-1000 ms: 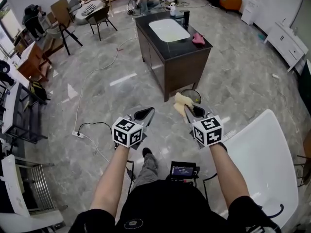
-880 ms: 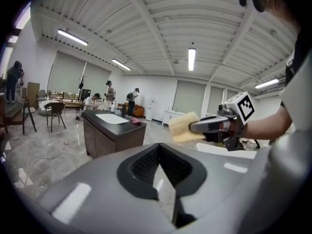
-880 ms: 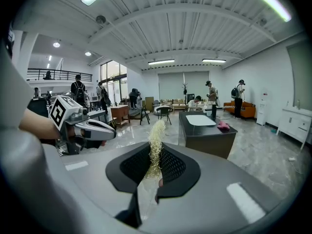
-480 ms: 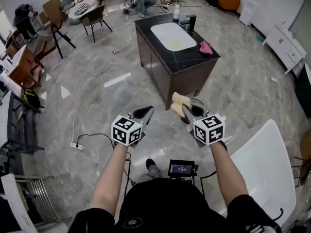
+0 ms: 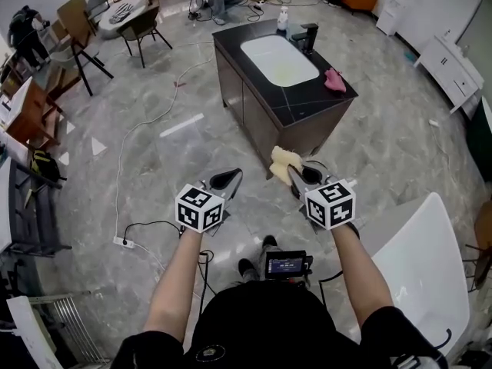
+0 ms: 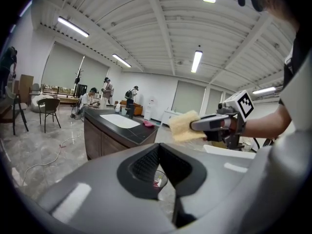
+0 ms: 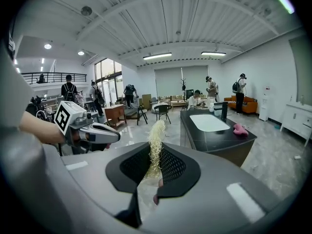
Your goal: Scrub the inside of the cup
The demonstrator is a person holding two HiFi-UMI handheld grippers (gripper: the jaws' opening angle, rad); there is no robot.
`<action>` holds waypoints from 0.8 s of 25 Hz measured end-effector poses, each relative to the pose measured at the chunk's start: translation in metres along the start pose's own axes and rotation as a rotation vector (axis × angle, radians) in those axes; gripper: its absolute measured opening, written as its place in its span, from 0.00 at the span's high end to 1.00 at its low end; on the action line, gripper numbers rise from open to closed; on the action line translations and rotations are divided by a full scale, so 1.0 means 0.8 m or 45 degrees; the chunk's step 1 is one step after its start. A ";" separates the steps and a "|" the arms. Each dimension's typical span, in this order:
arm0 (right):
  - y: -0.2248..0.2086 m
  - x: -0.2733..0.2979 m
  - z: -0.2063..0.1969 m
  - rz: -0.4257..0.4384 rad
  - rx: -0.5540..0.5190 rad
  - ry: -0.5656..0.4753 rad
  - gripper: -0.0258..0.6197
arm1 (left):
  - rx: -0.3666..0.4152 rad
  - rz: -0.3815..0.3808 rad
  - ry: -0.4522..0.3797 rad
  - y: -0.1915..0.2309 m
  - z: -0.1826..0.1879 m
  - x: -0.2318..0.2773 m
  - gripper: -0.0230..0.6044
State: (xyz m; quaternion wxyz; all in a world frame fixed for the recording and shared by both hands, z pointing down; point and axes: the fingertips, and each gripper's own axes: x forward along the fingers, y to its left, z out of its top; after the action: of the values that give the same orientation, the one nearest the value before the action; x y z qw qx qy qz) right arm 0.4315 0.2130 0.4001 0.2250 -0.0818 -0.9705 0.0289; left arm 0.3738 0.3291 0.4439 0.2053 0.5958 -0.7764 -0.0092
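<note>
We are pinching the yellow sponge [image 5: 283,163], likely soft and light, by 1 edge in our right gripper [image 5: 302,177]; our left gripper [image 5: 224,180] is hanging closed, empty.

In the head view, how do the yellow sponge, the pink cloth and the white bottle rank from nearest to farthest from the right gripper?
1. yellow sponge: clamped in the right gripper itself.
2. pink cloth: on the near end of the dark counter.
3. white bottle: at the counter's far end.

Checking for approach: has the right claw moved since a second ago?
Yes: the right claw, gripping the sponge, has come closer to the sink counter ahead.
</note>
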 end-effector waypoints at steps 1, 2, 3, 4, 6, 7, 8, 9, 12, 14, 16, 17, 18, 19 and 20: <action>-0.004 0.009 0.000 0.003 -0.001 0.005 0.89 | -0.008 0.003 0.000 0.009 -0.001 0.004 0.97; -0.008 0.020 0.001 0.007 -0.006 0.011 0.89 | -0.015 0.007 0.000 0.019 -0.001 0.009 0.97; -0.012 0.031 0.002 0.012 -0.011 0.018 0.89 | -0.019 0.009 0.003 0.028 -0.001 0.015 0.97; -0.017 0.044 0.004 0.017 -0.014 0.024 0.89 | -0.021 0.012 0.008 0.038 0.000 0.020 0.97; -0.026 0.070 0.010 0.028 -0.012 0.031 0.89 | -0.022 0.020 0.023 0.059 0.004 0.030 0.97; -0.031 0.084 0.015 0.032 -0.011 0.031 0.89 | -0.024 0.025 0.028 0.072 0.008 0.035 0.97; -0.038 0.098 0.022 0.035 -0.010 0.029 0.89 | -0.025 0.029 0.031 0.084 0.013 0.041 0.97; -0.045 0.113 0.029 0.038 -0.008 0.026 0.89 | -0.025 0.033 0.033 0.097 0.020 0.048 0.97; -0.070 0.158 0.055 0.054 0.002 0.017 0.89 | -0.017 0.044 0.046 0.139 0.042 0.072 0.97; -0.087 0.186 0.075 0.070 -0.002 0.008 0.89 | -0.011 0.056 0.046 0.167 0.063 0.092 0.97; -0.105 0.210 0.095 0.080 -0.020 0.003 0.89 | -0.010 0.063 0.039 0.189 0.084 0.113 0.97; -0.113 0.220 0.104 0.083 -0.034 0.002 0.89 | -0.009 0.062 0.038 0.198 0.094 0.124 0.97; -0.122 0.230 0.112 0.083 -0.047 -0.001 0.89 | -0.007 0.059 0.039 0.206 0.102 0.135 0.97; -0.132 0.239 0.121 0.082 -0.059 -0.005 0.89 | -0.003 0.056 0.040 0.214 0.110 0.146 0.97; -0.141 0.248 0.129 0.080 -0.068 -0.012 0.89 | 0.001 0.053 0.040 0.221 0.118 0.156 0.97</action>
State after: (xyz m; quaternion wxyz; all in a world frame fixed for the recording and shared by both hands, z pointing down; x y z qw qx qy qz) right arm 0.1936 0.1340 0.4038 0.2171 -0.1179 -0.9690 0.0105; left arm 0.1541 0.2424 0.4420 0.2174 0.5796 -0.7854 0.0047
